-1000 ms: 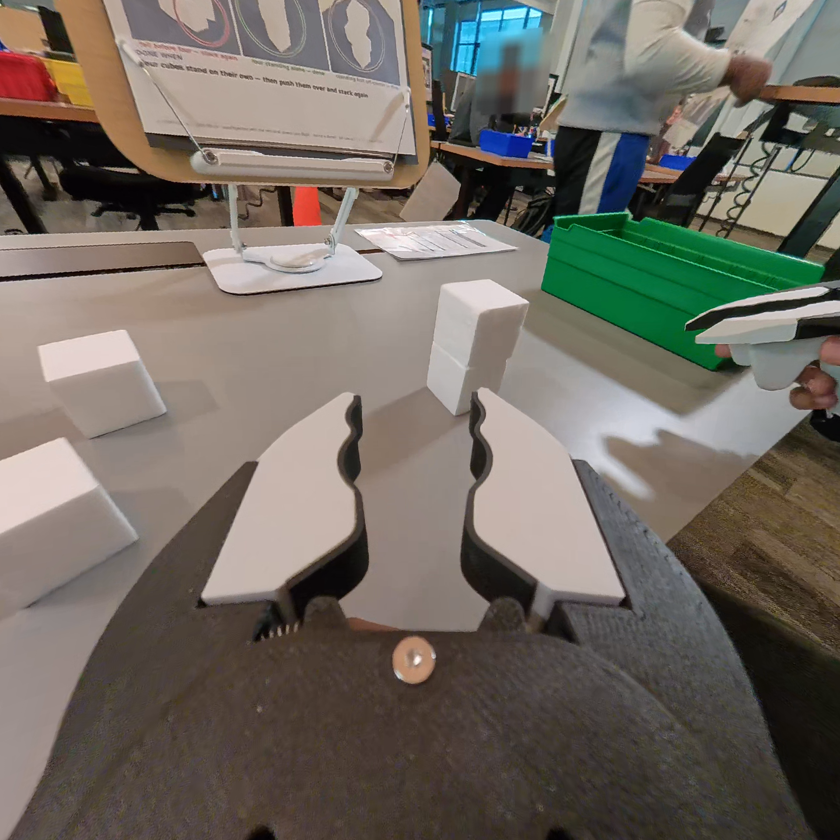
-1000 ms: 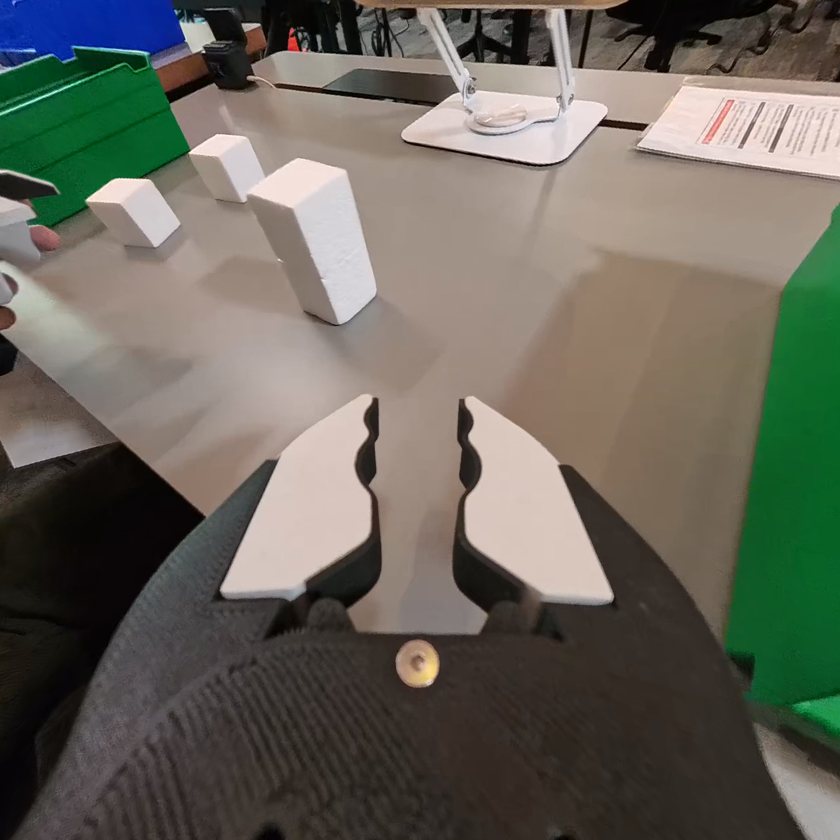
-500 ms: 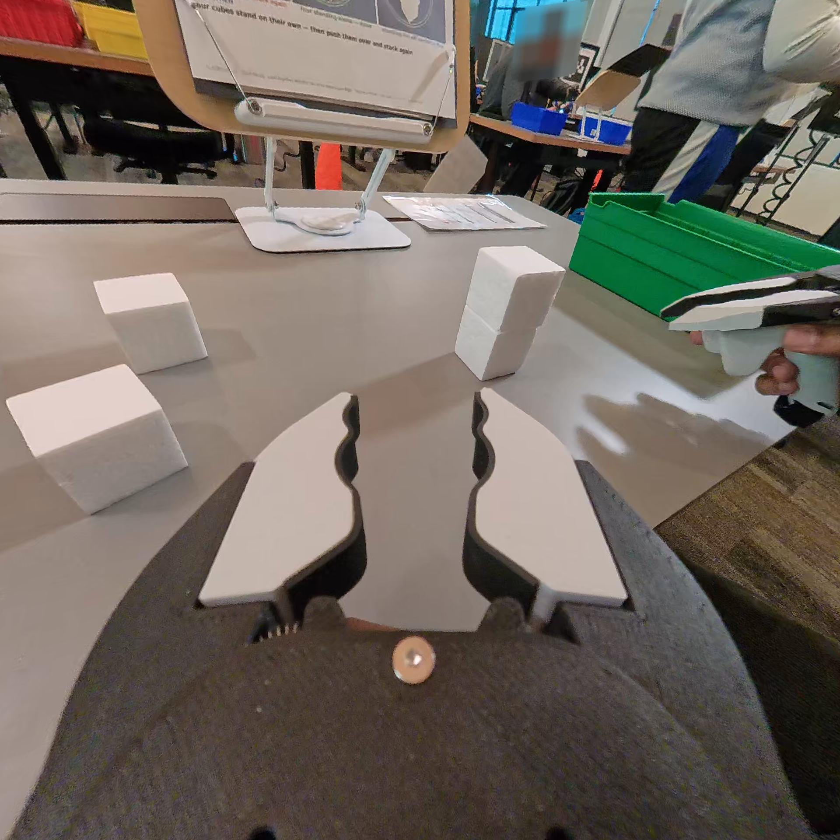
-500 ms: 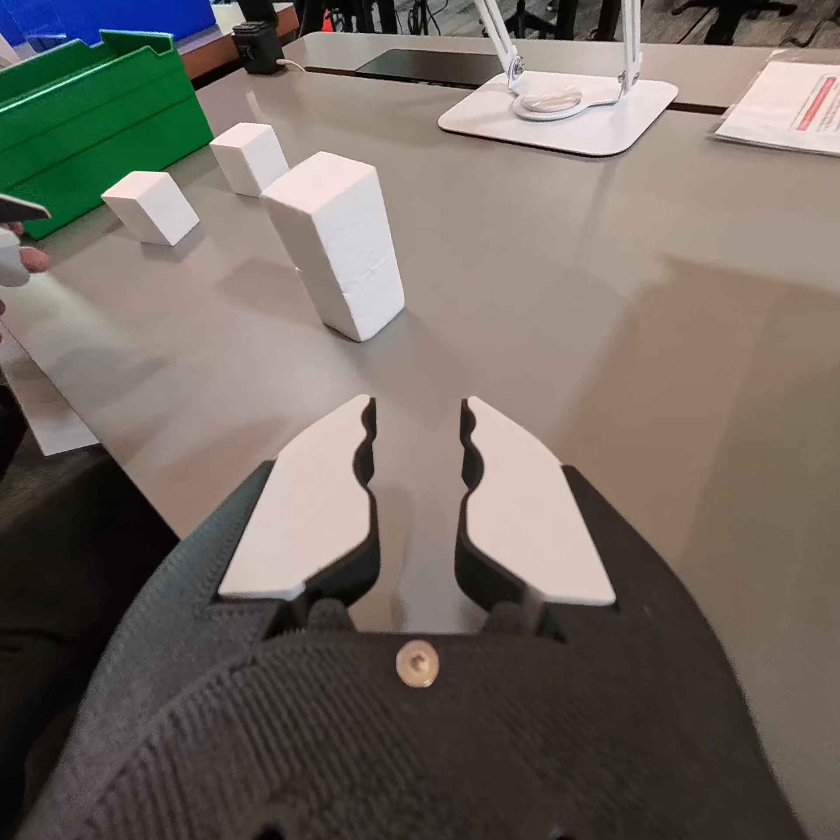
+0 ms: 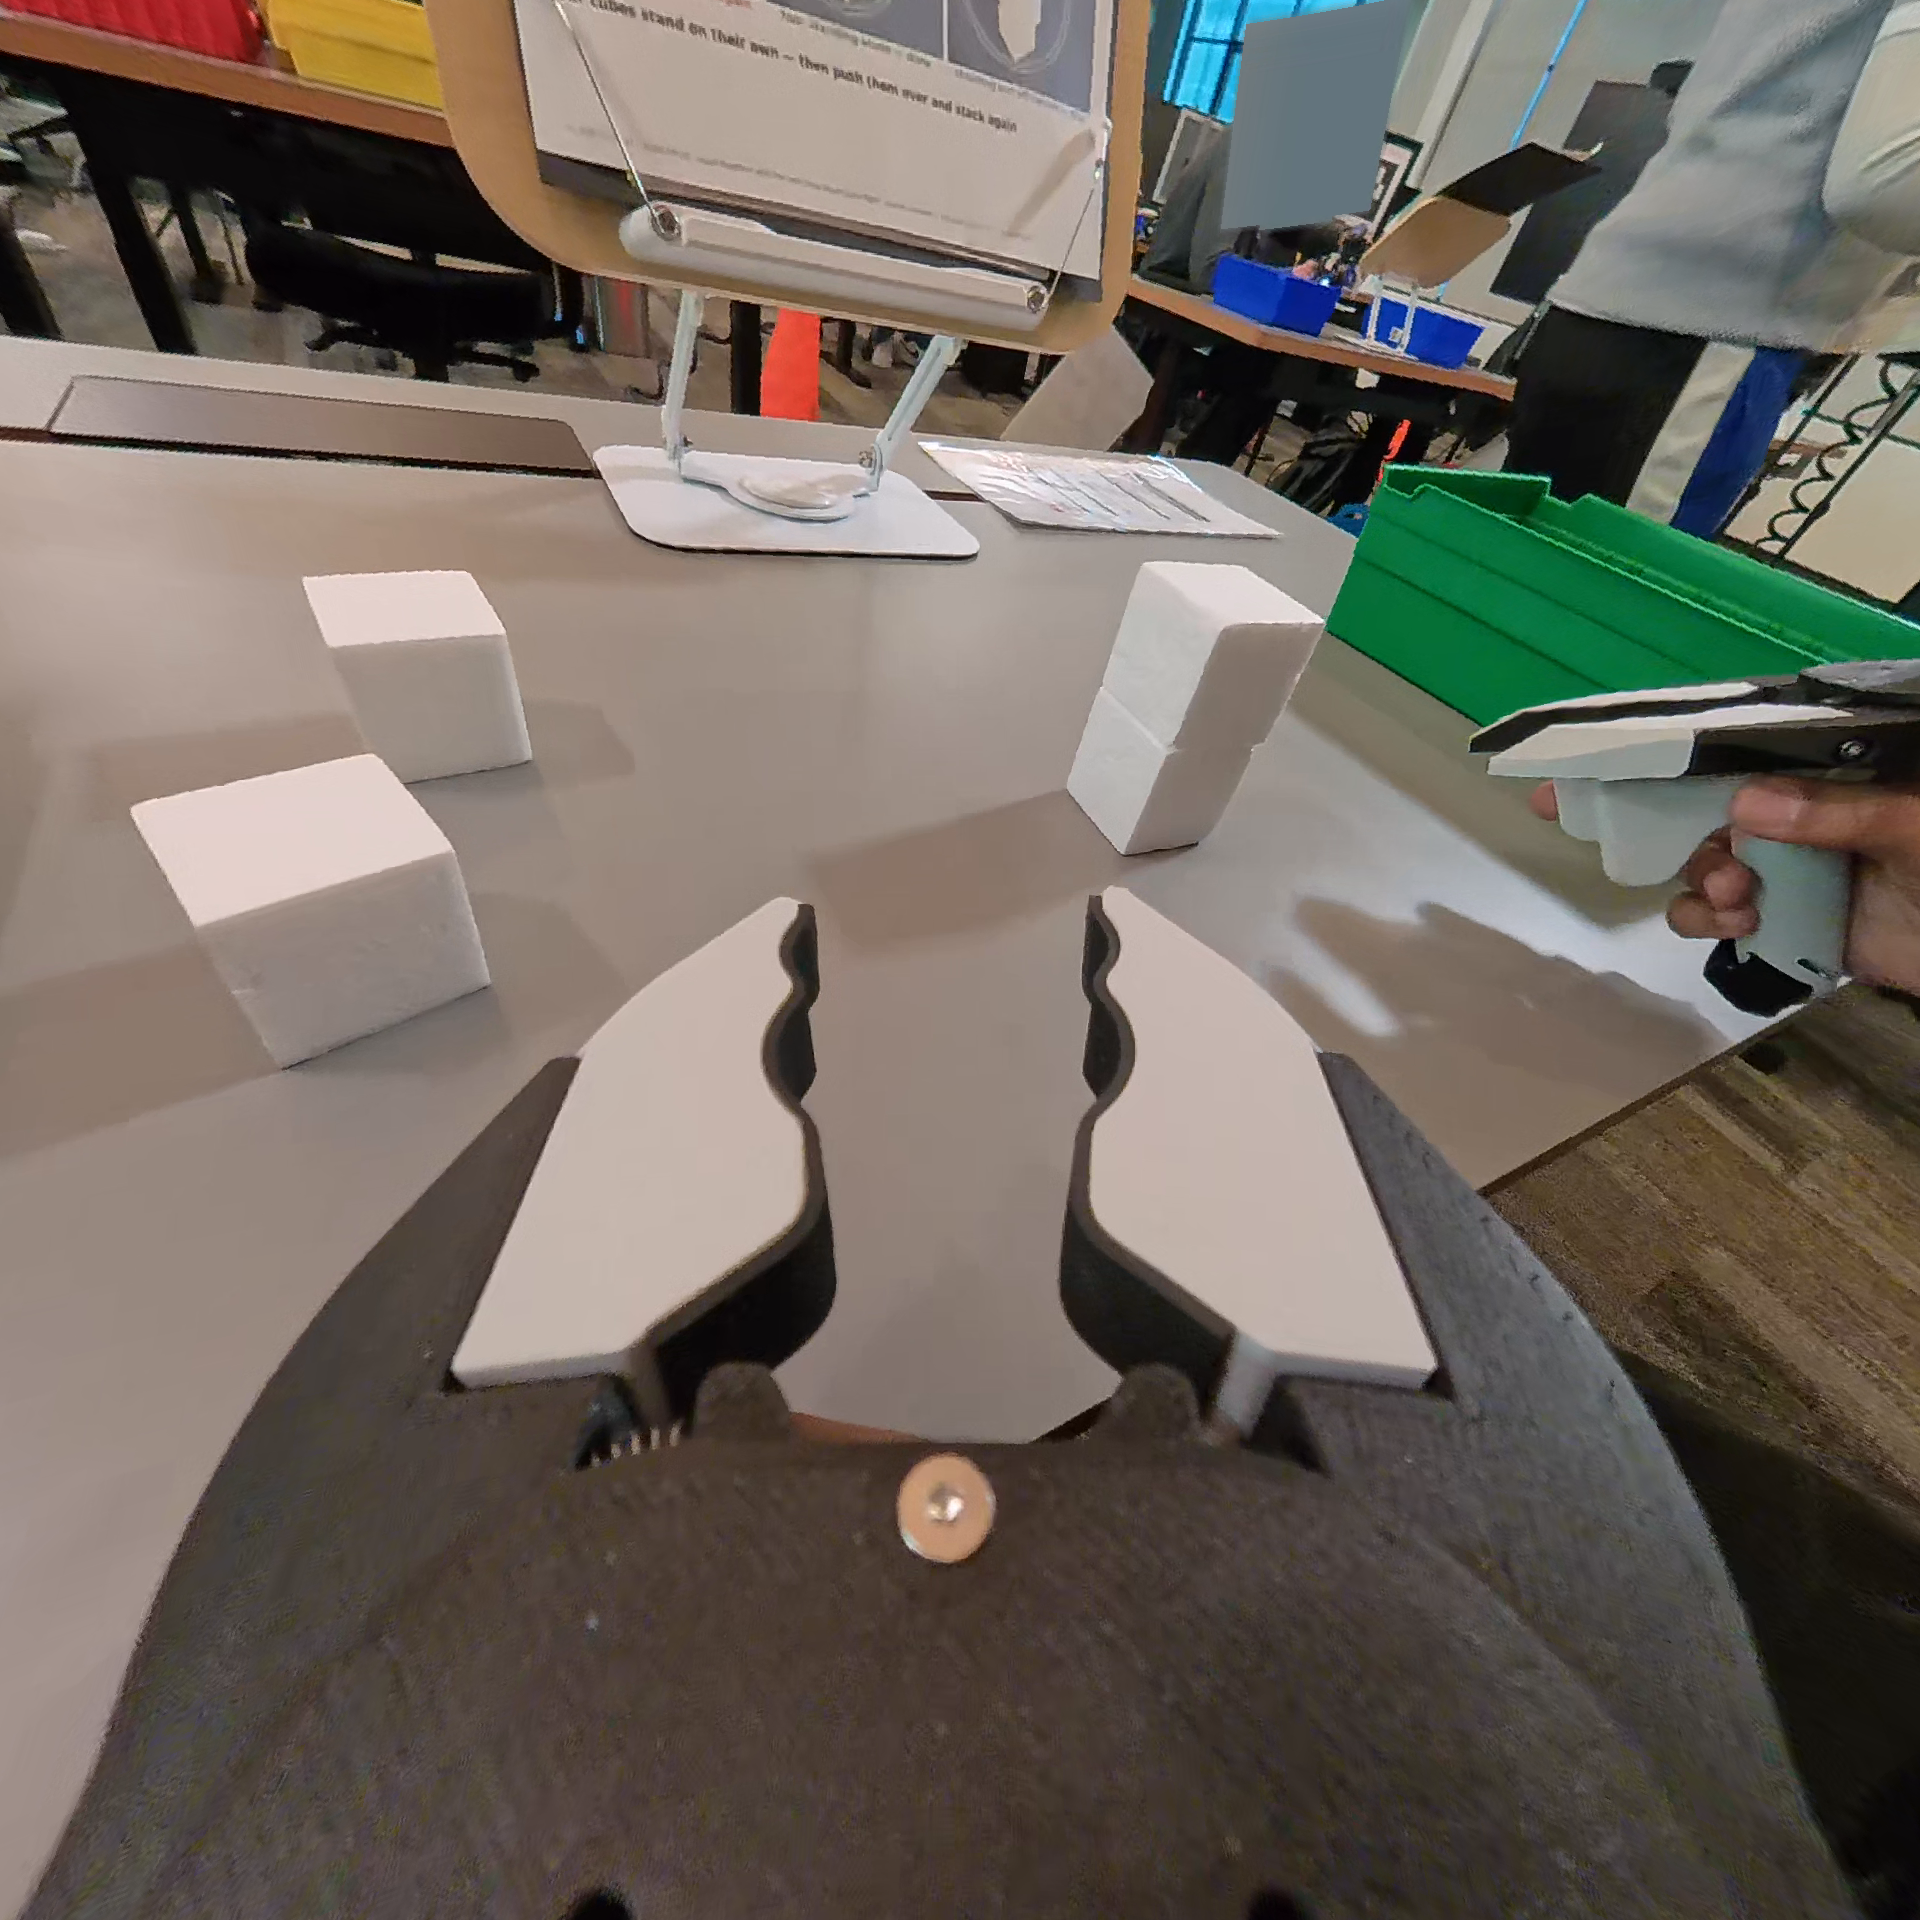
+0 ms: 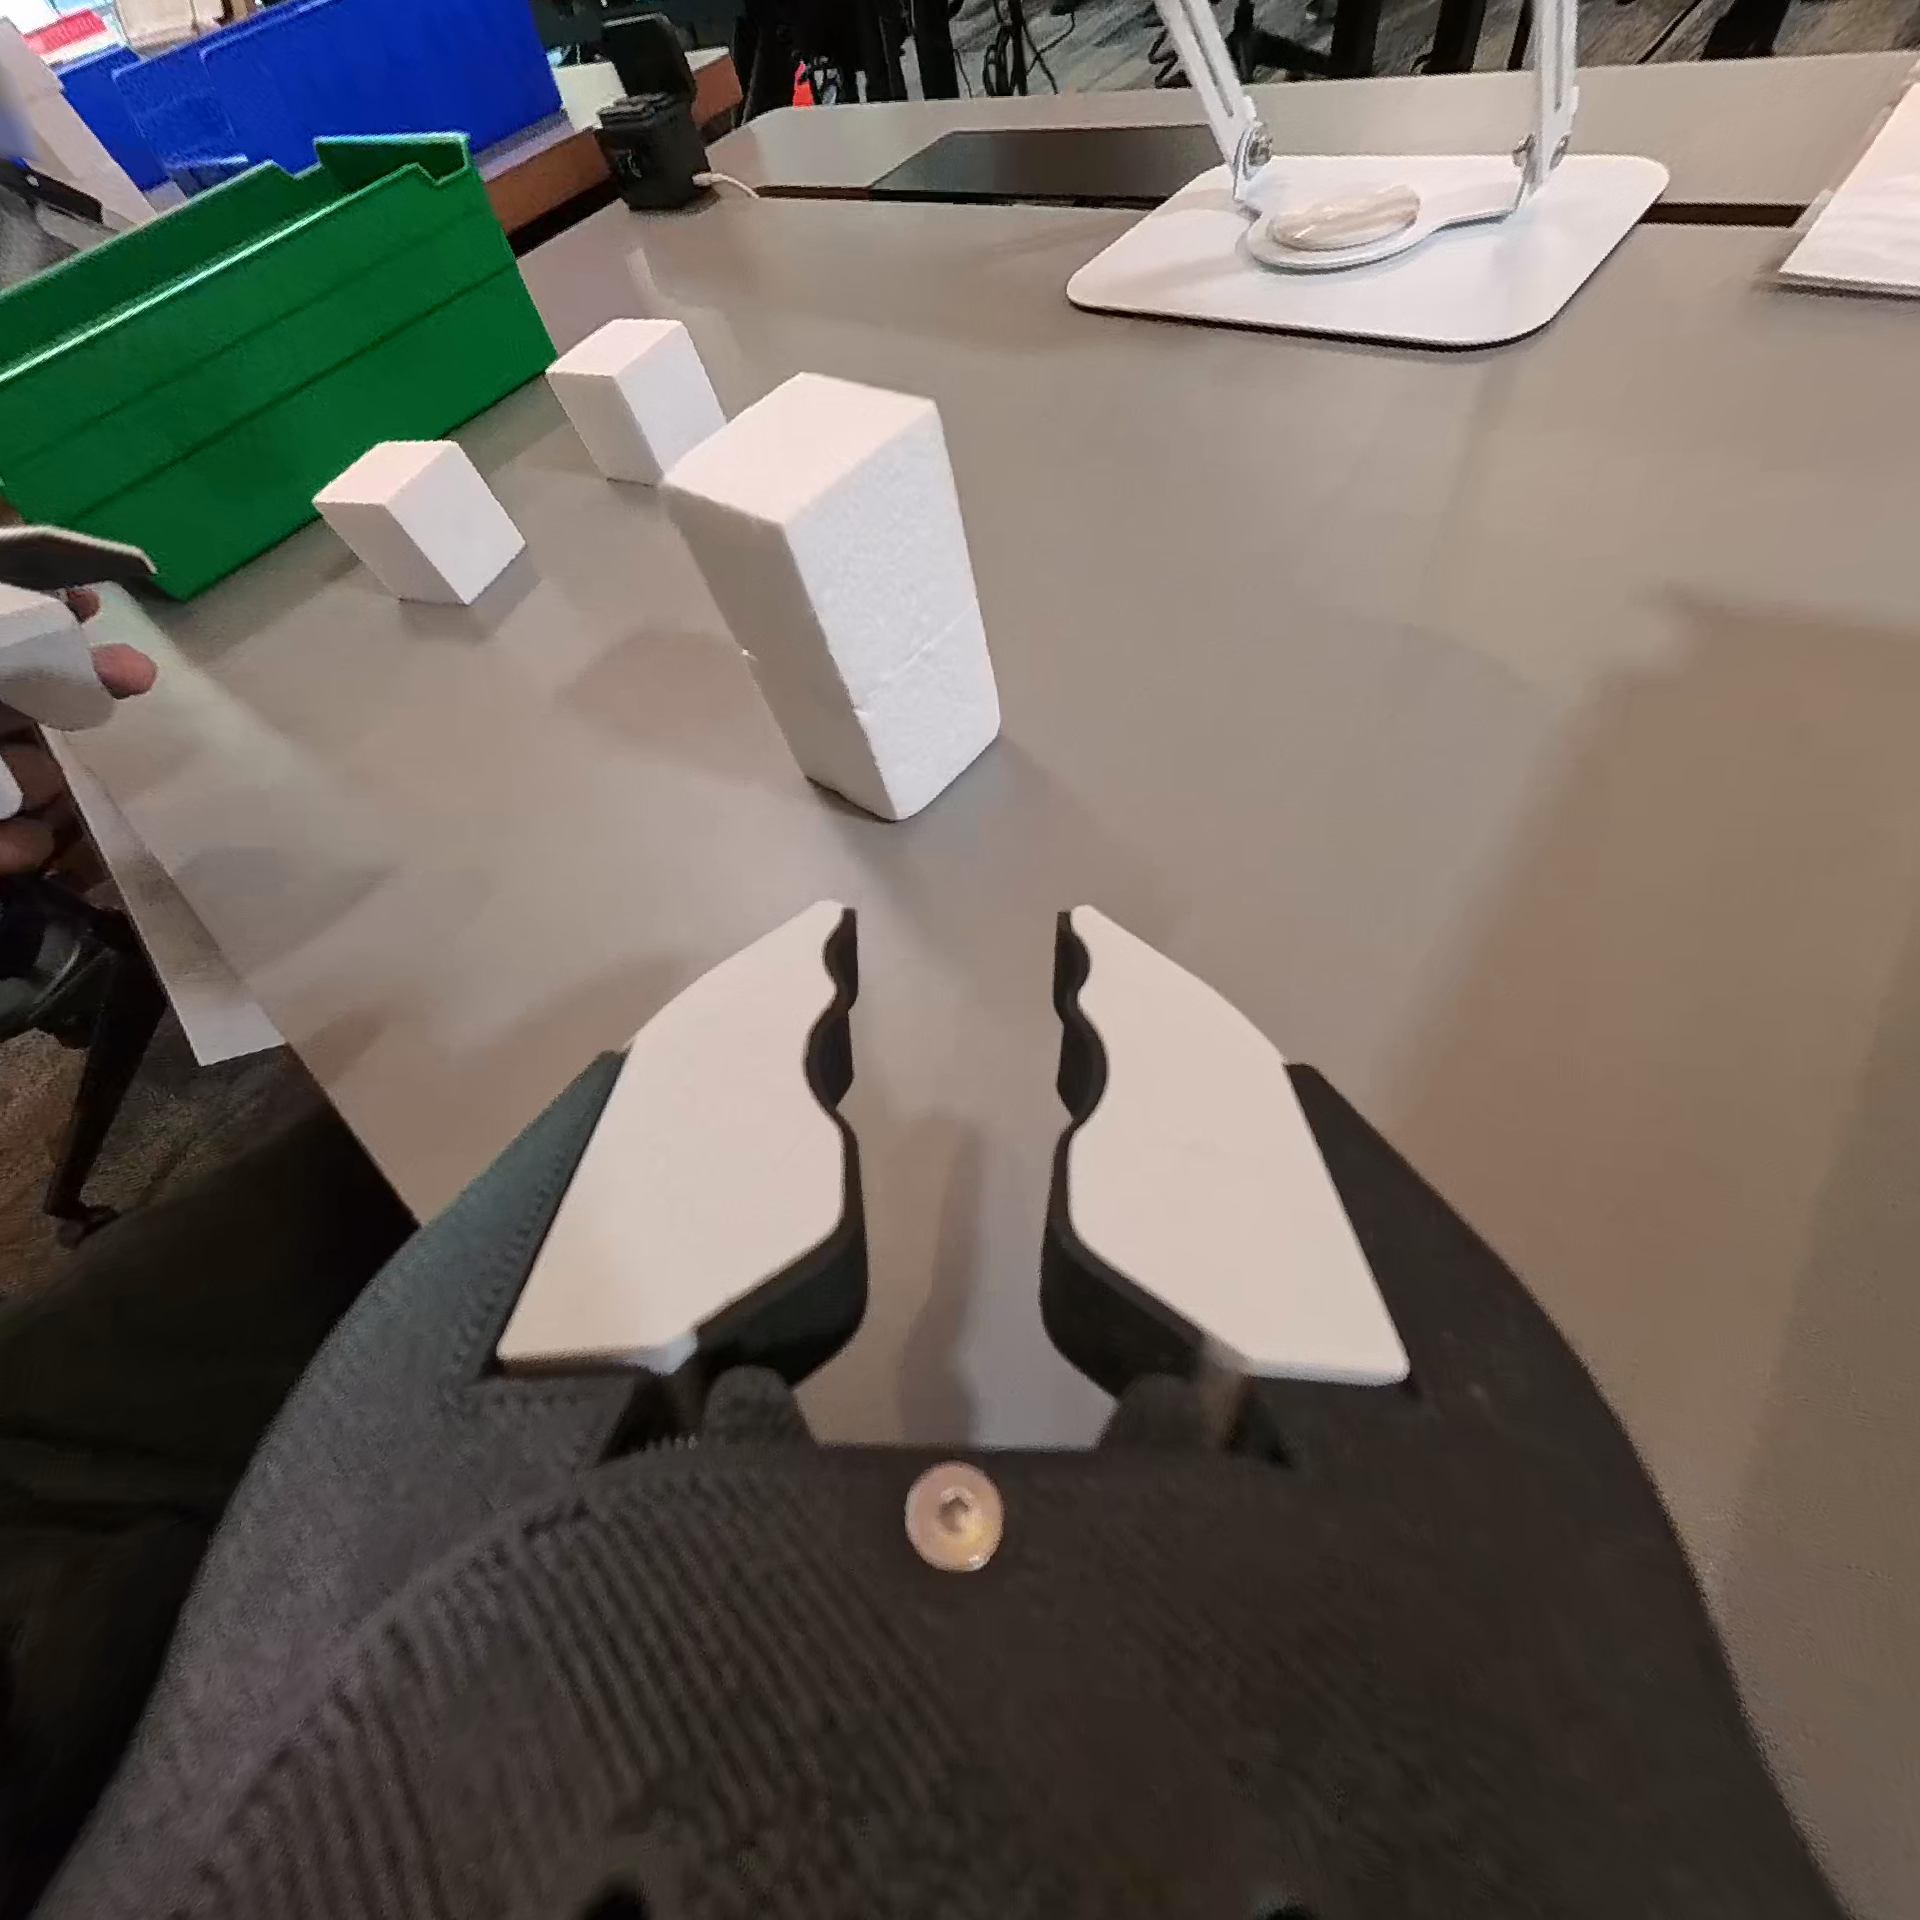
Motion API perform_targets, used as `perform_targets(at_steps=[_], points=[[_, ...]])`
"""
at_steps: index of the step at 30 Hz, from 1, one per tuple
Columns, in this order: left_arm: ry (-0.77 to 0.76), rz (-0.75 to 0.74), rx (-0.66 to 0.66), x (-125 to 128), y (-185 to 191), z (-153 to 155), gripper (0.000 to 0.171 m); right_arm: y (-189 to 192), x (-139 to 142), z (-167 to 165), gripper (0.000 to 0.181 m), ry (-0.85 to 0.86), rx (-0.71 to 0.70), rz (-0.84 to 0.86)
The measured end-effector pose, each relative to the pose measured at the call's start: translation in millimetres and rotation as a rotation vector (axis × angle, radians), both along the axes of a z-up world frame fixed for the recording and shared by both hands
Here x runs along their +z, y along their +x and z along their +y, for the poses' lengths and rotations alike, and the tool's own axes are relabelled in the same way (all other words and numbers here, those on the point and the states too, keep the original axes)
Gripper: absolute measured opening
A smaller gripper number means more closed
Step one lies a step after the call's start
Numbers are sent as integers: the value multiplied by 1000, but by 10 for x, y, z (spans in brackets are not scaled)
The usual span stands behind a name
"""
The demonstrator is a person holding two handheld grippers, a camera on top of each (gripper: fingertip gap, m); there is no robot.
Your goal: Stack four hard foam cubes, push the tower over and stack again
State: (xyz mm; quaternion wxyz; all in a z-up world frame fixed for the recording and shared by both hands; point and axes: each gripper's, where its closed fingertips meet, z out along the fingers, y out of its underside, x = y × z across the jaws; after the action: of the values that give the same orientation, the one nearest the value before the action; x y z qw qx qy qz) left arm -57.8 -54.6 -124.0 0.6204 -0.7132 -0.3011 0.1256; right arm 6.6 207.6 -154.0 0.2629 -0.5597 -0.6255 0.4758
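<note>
Two white foam cubes stand stacked as a short tower (image 5: 1190, 717) on the grey table (image 5: 831, 707); the tower also shows in the right wrist view (image 6: 847, 592). Two loose cubes lie to the left: a near one (image 5: 312, 904) and a far one (image 5: 421, 670). In the right wrist view they are the near one (image 6: 421, 520) and the far one (image 6: 636, 410). My left gripper (image 5: 943, 920) is open and empty, above the table between the loose cubes and the tower. My right gripper (image 6: 956, 925) is open and empty, short of the tower; it also shows at the right edge of the left wrist view (image 5: 1496, 740).
A green bin (image 5: 1579, 613) sits at the table's right side, another green bin (image 6: 249, 343) at the left. A document stand's white base (image 5: 784, 504) and a paper sheet (image 5: 1091, 488) lie at the back. The table edge (image 5: 1662, 1081) runs close on the right. A person stands behind. Some 30 cm of space lies between my two pairs of fingers.
My left gripper has swung left and pulled back, so both loose cubes now sit nearer the middle of its view. My right gripper has moved left toward the tower. Both stay open.
</note>
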Motion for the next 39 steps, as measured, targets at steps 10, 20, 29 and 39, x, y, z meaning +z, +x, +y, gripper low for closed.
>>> perform_targets(at_steps=[10,20,29,39], points=[[300,-285,-34,33,-170,57,56,-337,-33,-386,41,-141,1,-10],[170,-69,-91,221,-475,471,55,-842,366,-71,31,41,-11,154],[203,-76,-37,227,-674,478,50,-860,220,236,26,-79,-74,63],[100,-23,-127,141,-536,660,52,-846,30,89,28,90,17,22]])
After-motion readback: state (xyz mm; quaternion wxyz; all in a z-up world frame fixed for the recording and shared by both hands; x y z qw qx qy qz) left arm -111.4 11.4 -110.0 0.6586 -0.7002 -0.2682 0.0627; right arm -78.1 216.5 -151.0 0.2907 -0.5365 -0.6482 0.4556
